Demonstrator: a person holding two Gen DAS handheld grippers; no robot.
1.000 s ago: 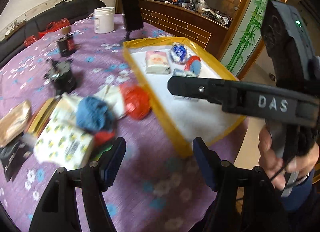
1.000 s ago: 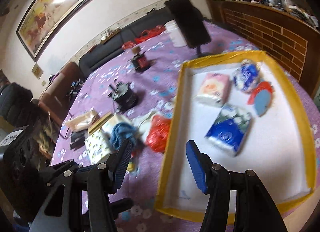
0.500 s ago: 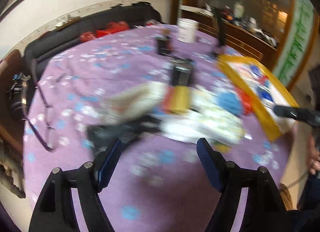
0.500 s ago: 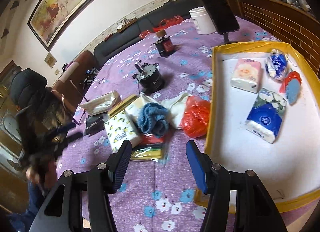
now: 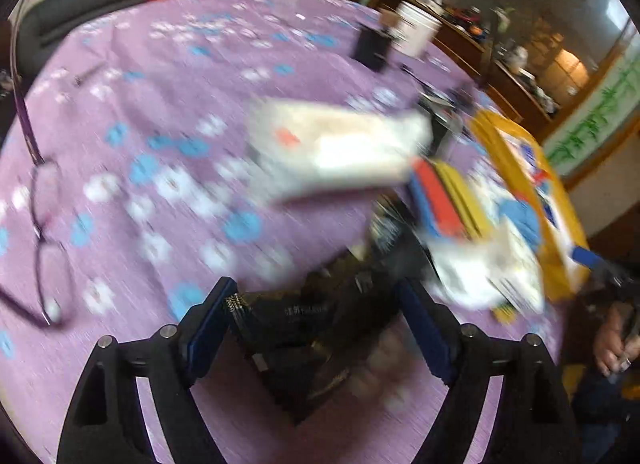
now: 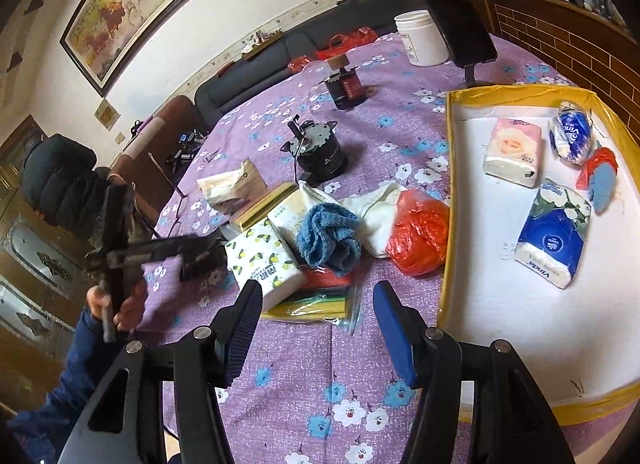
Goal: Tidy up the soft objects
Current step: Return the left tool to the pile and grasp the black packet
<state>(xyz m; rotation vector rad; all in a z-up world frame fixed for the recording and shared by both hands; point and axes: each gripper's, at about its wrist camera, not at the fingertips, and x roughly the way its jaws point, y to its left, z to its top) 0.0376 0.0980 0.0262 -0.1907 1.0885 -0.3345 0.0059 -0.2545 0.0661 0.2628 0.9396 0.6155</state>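
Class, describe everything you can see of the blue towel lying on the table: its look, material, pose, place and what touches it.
The blue towel is a soft, looped terry cloth, mid-blue, crumpled into a loose twisted bundle rather than folded. It lies in the pile on the purple flowered tablecloth, outside the yellow-rimmed tray. It rests on a lemon-print tissue pack and against a white cloth. No gripper touches it.

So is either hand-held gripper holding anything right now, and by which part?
Nothing is held. The left hand-held gripper is opening around a dark packet; the right hand-held gripper is open and empty.
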